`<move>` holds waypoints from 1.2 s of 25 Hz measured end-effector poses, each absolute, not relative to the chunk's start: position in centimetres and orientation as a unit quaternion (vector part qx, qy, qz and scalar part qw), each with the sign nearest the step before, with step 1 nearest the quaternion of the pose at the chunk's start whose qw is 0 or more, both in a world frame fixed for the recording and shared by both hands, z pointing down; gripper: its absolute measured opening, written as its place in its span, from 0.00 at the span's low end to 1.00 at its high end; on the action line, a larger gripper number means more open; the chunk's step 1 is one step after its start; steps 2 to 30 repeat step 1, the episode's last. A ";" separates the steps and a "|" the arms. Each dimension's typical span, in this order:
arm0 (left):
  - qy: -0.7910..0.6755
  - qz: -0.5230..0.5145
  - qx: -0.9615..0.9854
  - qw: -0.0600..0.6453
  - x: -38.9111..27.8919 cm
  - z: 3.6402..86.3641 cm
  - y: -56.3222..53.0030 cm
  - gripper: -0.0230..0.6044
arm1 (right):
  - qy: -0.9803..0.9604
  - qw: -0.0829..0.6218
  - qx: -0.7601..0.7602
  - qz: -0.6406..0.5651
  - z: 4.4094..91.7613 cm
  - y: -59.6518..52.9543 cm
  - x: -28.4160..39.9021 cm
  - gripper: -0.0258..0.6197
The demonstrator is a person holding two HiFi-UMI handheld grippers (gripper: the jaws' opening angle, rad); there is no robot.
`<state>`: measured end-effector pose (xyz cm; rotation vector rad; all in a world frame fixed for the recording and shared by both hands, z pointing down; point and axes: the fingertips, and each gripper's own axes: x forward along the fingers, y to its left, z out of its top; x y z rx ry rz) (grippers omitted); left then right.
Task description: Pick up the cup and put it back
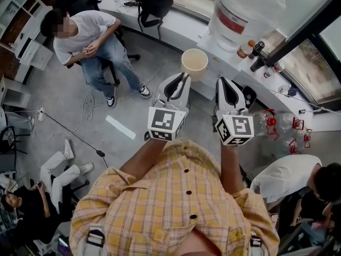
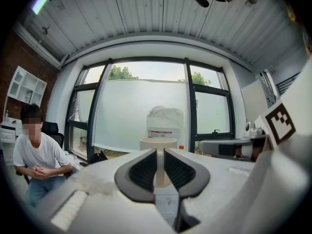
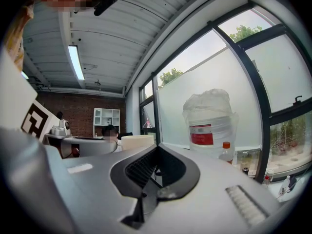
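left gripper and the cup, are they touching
Touching. The left gripper view shows the cup's cream wall filling the narrow gap between the left gripper's pads, its rim rising just beyond them.

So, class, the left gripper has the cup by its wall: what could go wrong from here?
1. The left gripper pinches only one side of the cup, so it may tilt or slip out.
2. Bottles and a big bucket crowd the ledge; setting down there could knock one.
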<state>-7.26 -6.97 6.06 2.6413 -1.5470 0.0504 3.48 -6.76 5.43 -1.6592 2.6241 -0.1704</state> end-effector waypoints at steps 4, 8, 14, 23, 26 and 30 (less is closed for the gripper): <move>-0.505 0.016 0.862 0.040 -7.2 6.1 -6.9 0.11 | 0.844 0.016 -0.534 -0.055 5.5 -6.7 3.6 0.02; -0.505 0.016 0.862 0.040 -7.2 6.1 -6.9 0.11 | 0.844 0.016 -0.534 -0.055 5.5 -6.7 3.6 0.02; -0.505 0.016 0.862 0.040 -7.2 6.1 -6.9 0.11 | 0.844 0.016 -0.534 -0.055 5.5 -6.7 3.6 0.02; -0.505 0.016 0.862 0.040 -7.2 6.1 -6.9 0.11 | 0.844 0.016 -0.534 -0.055 5.5 -6.7 3.6 0.02; -0.505 0.016 0.862 0.040 -7.2 6.1 -6.9 0.11 | 0.844 0.016 -0.534 -0.055 5.5 -6.7 3.6 0.02; -0.505 0.016 0.862 0.040 -7.2 6.1 -6.9 0.11 | 0.844 0.016 -0.534 -0.055 5.5 -6.7 3.6 0.02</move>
